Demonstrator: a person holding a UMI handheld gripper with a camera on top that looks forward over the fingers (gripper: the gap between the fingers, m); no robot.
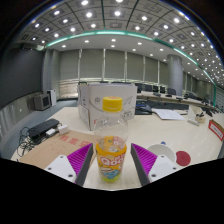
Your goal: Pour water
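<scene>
A small clear bottle (pixel 112 150) with a yellow cap, orange drink and a colourful label stands upright on the light table (pixel 170 130). It stands between the fingers of my gripper (pixel 112 165), level with the fingertips. The purple pads (pixel 82 157) flank it on both sides, and a thin gap shows at each side. The bottle's base is hidden below the view's lower edge.
A white cardboard box (pixel 105 100) stands just beyond the bottle. A white round dish (pixel 162 151) and a red-rimmed one (pixel 183 157) lie to the right. A brown sheet (pixel 48 150) and a black bag (pixel 42 128) lie to the left. Office desks and windows are behind.
</scene>
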